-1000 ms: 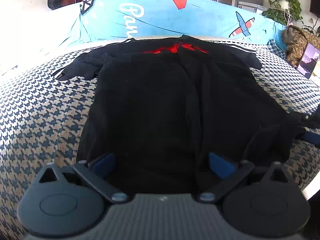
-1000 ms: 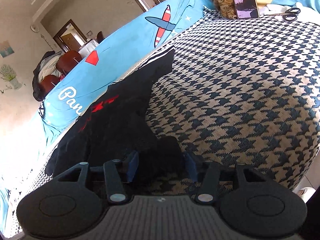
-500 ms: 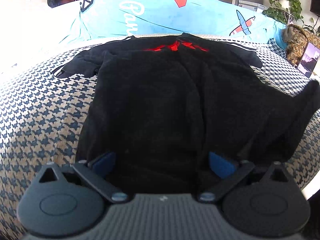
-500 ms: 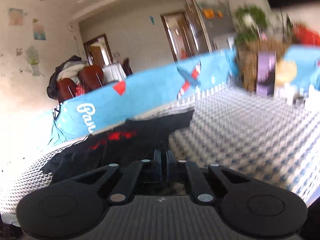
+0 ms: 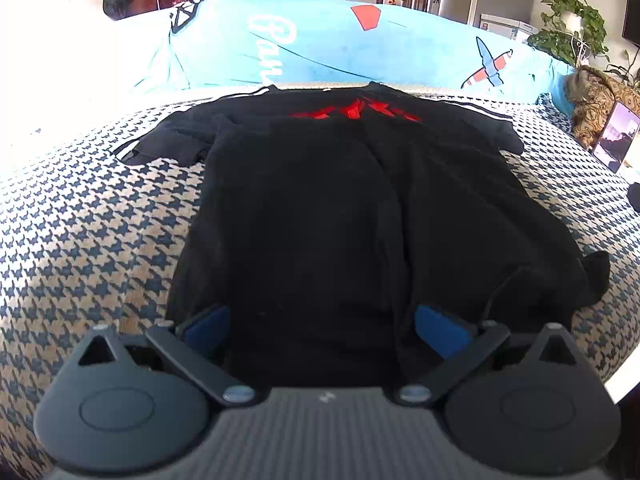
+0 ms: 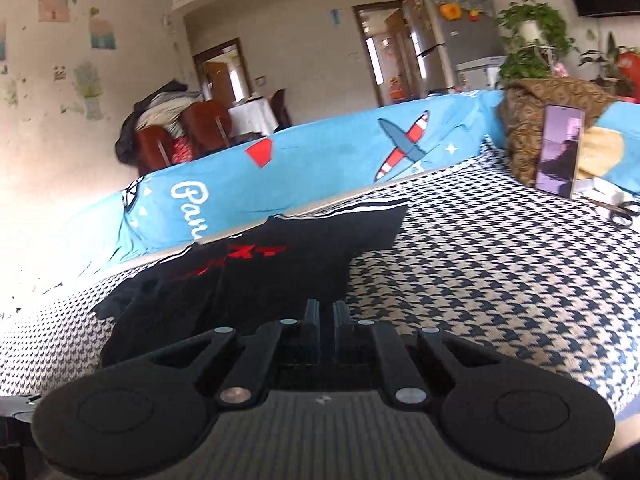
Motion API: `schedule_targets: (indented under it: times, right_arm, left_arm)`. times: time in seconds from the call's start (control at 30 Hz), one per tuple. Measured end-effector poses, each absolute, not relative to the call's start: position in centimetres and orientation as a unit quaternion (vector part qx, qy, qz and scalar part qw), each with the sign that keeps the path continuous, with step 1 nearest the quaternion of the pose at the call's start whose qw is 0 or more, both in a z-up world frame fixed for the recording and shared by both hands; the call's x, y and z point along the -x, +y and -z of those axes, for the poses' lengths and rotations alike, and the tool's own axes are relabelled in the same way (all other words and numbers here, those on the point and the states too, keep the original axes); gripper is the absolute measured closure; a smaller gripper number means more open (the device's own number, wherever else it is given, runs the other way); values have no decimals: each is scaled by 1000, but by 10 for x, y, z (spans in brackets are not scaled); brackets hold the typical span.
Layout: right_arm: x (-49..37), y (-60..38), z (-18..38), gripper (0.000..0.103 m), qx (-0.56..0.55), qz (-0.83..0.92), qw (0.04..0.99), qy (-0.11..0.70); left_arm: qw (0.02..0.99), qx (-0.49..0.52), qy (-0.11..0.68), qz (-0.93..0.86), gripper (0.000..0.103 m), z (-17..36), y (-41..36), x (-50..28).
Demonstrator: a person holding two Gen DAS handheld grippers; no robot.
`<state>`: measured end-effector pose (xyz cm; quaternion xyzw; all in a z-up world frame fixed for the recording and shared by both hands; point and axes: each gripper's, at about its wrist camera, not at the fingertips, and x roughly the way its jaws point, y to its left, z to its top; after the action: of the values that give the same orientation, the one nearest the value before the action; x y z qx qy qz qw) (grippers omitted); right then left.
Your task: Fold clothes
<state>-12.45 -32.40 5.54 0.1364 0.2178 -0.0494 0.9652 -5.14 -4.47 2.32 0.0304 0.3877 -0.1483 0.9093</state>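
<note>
A black T-shirt (image 5: 320, 208) with a red print at the chest lies flat on the houndstooth-covered sofa seat (image 5: 88, 232), collar away from me. Its near right corner is folded up in a small flap. My left gripper (image 5: 322, 330) is open, its blue pads either side of the near hem, over the cloth. In the right wrist view the shirt (image 6: 272, 280) lies ahead and to the left. My right gripper (image 6: 326, 318) is shut, above the shirt's right edge; I cannot tell whether cloth sits between its jaws.
A blue printed cushion cover (image 5: 360, 52) runs along the sofa back. A phone (image 6: 560, 150) leans on a brown patterned cushion (image 6: 532, 120) at the right, with scissors (image 6: 622, 212) beside it. The seat's front edge drops off at the near right.
My right gripper has shut and lifted away from the shirt's near right corner, swinging up to a level view. The corner of the shirt has shifted into a small flap. My left gripper stayed put.
</note>
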Motion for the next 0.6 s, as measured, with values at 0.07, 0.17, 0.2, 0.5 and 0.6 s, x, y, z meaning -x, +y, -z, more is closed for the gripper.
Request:
schedule_targets:
  times: [0.07, 0.17, 0.2, 0.5, 0.6]
  right_arm:
    - [114, -330, -54, 94, -147, 37, 961, 231]
    - [98, -339, -50, 94, -167, 27, 954, 248]
    - [92, -342, -48, 94, -173, 23, 951, 254]
    - [30, -363, -41, 94, -187, -5, 936, 299]
    - [9, -368, -34, 87, -180, -7, 932, 316]
  left_arm:
    - [909, -27, 388, 148, 0, -24, -44, 50]
    - [910, -24, 388, 145, 0, -24, -44, 48]
    - [910, -22, 389, 144, 0, -24, -44, 47]
    - [914, -11, 385, 126, 0, -28, -43, 30]
    - [914, 0, 390, 113, 0, -27, -41, 19]
